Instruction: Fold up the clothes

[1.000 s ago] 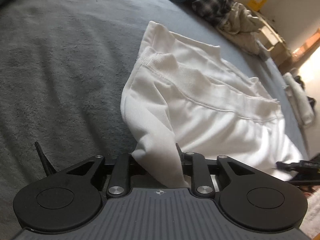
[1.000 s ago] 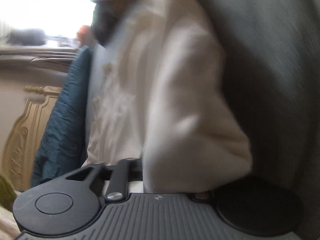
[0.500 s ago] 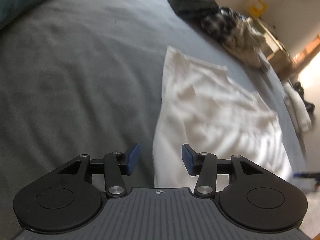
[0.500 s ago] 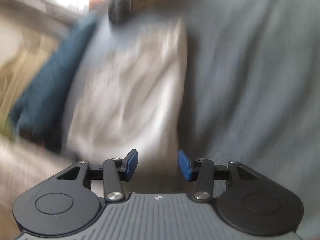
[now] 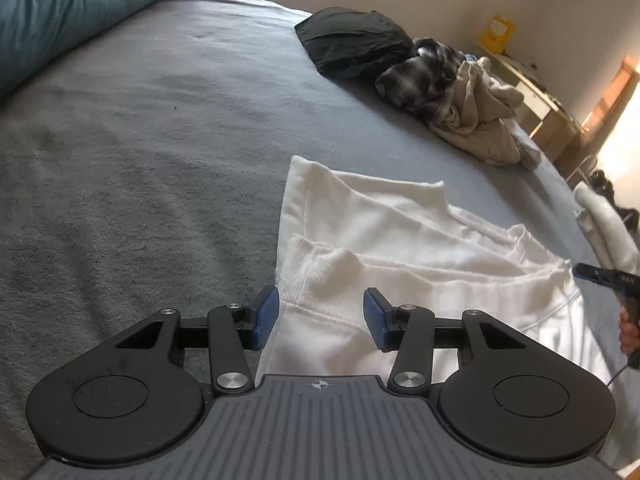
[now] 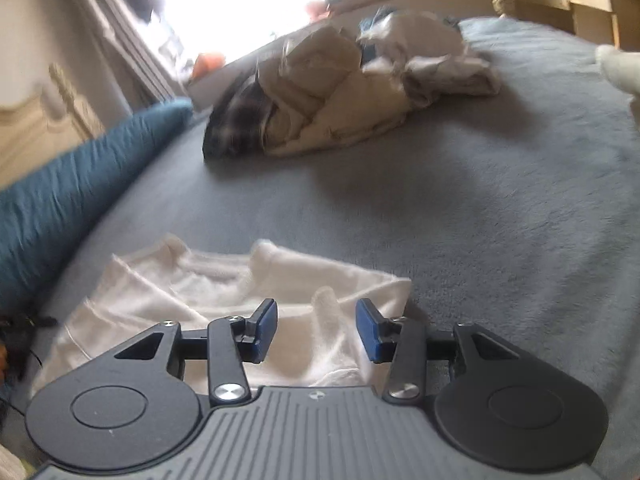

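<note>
A white garment (image 5: 400, 232) lies folded on the grey bed cover (image 5: 140, 160), its ribbed hem nearest the left gripper. My left gripper (image 5: 320, 314) hovers open just above that hem, and the blue pads touch no cloth. In the right wrist view the same white garment (image 6: 200, 280) lies below my right gripper (image 6: 316, 326). Its jaws are closing with nothing pinched between the pads. At the far right edge of the left wrist view, the right gripper (image 5: 608, 280) and part of a hand (image 5: 628, 332) show.
A pile of unfolded clothes (image 5: 460, 108) with a plaid shirt, also the pile (image 6: 340, 92), lies farther up the bed next to a black folded garment (image 5: 352, 40). A blue pillow (image 5: 60, 12) lies at the head. A white folded item (image 5: 608, 232) sits at the bed's right edge.
Both grippers let go of the white garment, and their jaws came apart. The cloth dropped flat onto the bed. The right gripper rolled and lifted away, and the left pulled back a little.
</note>
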The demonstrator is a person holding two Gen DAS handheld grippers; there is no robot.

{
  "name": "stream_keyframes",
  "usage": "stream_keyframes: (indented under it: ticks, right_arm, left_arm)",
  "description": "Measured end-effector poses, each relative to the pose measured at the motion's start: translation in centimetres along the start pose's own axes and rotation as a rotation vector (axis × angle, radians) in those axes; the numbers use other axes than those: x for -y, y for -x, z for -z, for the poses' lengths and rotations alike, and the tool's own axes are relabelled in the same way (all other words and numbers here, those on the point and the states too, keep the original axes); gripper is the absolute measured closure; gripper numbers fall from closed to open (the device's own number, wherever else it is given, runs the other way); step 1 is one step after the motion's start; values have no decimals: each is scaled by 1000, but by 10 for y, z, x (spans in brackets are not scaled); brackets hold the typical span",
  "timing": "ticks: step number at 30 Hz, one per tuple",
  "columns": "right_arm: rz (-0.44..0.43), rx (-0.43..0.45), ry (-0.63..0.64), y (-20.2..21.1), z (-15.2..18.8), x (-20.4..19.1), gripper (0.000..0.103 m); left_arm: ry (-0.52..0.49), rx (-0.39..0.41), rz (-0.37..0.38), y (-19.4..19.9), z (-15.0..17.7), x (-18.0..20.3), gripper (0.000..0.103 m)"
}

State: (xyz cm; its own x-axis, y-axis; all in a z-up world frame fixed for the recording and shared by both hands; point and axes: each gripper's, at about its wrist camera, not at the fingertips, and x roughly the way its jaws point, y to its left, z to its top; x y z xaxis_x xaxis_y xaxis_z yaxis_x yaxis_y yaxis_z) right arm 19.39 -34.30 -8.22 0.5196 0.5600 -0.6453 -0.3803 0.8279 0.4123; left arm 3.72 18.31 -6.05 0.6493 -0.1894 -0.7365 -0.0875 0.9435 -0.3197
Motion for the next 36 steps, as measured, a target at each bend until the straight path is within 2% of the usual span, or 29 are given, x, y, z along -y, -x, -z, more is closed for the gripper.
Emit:
stream_keyframes:
  ticks: [7, 11, 18, 25, 27, 28, 29, 30, 32, 36]
  right_arm:
    - [-40, -76, -7, -21, 1, 1, 65]
    - [-36, -106, -12, -30, 2, 0, 65]
    - [-32, -121, -50, -32, 3, 3, 65]
    - [-14, -133, -62, -33, 2, 1, 65]
    - [-13, -132, -66, -33, 2, 1, 65]
    - [-13, -131, -67, -33, 2, 2, 65]
    - [-12, -131, -68, -33, 2, 2, 65]
    - [-11, -130, -69, -33, 2, 2, 65]
    - [-9, -130, -71, -33, 3, 2, 65]
    - [-8, -129, -72, -33, 3, 2, 65]
  left_arm:
    - [-132, -22, 9, -7, 6, 11, 57]
    - [-173, -12, 3, -16, 0, 12, 57]
    - [-135, -69, 33, -37, -12, -7, 57]
    - [-64, -82, 76, -43, -20, -23, 57]
    - [-41, -93, 106, -44, -20, -25, 61]
    - [-30, -99, 121, -45, -21, -26, 71]
    - [-24, -101, 121, -45, -21, -27, 77]
    - [-18, -97, 117, -45, -21, -28, 79]
    - [-7, -81, 126, -41, -22, -31, 90]
    - [7, -48, 147, -32, -22, -34, 94]
